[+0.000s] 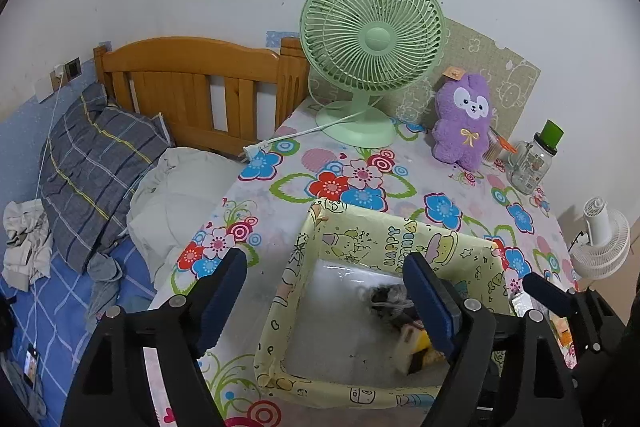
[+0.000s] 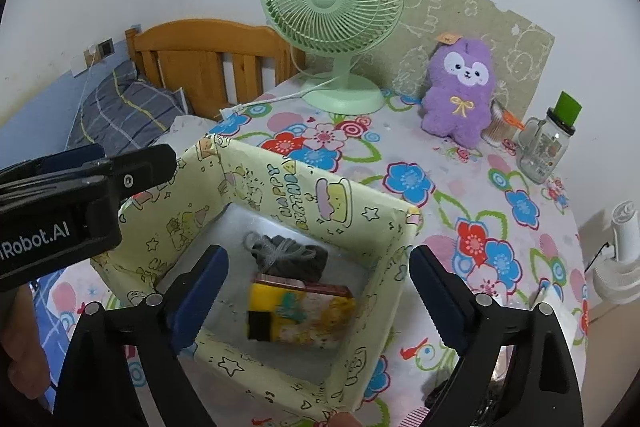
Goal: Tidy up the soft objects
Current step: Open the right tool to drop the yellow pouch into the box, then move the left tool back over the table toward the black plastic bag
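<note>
A pale yellow cartoon-print box (image 2: pixel 320 199) stands open on the flowered table. Inside it lie a grey knitted piece (image 2: pixel 290 255) and a yellow packet (image 2: pixel 300 311). My right gripper (image 2: pixel 320 291) hangs open above the box, both blue pads clear of the contents. My left gripper (image 1: pixel 326 295) is open too, over the box's (image 1: pixel 360 239) left wall, with the grey piece (image 1: pixel 386 297) blurred beside its right finger. Each gripper shows in the other view: the left gripper (image 2: pixel 136 153) and the right gripper (image 1: pixel 560 297). A purple plush toy (image 1: pixel 464 123) (image 2: pixel 460 95) sits upright at the back of the table.
A green desk fan (image 1: pixel 372 39) with its cord stands behind the box. A glass jar with a green lid (image 1: pixel 534 163) is right of the plush, and a patterned mat (image 1: pixel 496 67) leans on the wall. A bed with a plaid pillow (image 1: pixel 96 163) lies left; a white fan (image 1: pixel 600 239) stands right.
</note>
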A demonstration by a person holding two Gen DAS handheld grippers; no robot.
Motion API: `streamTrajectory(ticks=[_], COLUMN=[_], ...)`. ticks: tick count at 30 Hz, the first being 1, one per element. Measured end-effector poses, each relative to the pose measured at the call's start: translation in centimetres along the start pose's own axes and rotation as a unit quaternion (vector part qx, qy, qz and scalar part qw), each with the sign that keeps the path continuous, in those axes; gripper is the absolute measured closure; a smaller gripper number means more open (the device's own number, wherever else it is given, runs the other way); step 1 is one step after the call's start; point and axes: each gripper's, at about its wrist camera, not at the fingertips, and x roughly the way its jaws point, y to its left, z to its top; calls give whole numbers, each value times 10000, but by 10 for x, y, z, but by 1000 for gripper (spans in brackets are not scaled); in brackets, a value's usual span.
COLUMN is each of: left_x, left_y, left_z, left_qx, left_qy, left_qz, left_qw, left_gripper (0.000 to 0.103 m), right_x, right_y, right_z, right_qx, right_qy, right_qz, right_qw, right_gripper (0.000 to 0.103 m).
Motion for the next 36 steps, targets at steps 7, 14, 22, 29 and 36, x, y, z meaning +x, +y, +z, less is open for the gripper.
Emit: streamTrajectory(ticks=[7,14,22,29,36], left_x=[-9,-20,-33,-42,-47], left_y=[-6,-19,-38,-63,-97], left_z=[-2,-5,-7,-12,-19], left_qx=[54,146,273,470,745], left_qy=[-87,-153,-250,-290,-253], left_qz=[-13,-73,-135,-223,-434], left_qw=[9999,9997,9992,9982,9960], left_gripper=[21,20,20,19,19], right_x=[-10,-25,-42,-60,-77], right_y=[-6,-11,-26,-47,-80], right_z=[-1,-3,-10,-21,-39], right_qx=[63,69,195,386,696], right_qy=[-66,-169,-254,-351,-377], right_qz=[-72,-133,-213,-299,-505], right_qw=[9999,9997,9993,9982,9956], right_gripper=[9,9,9,9,9])
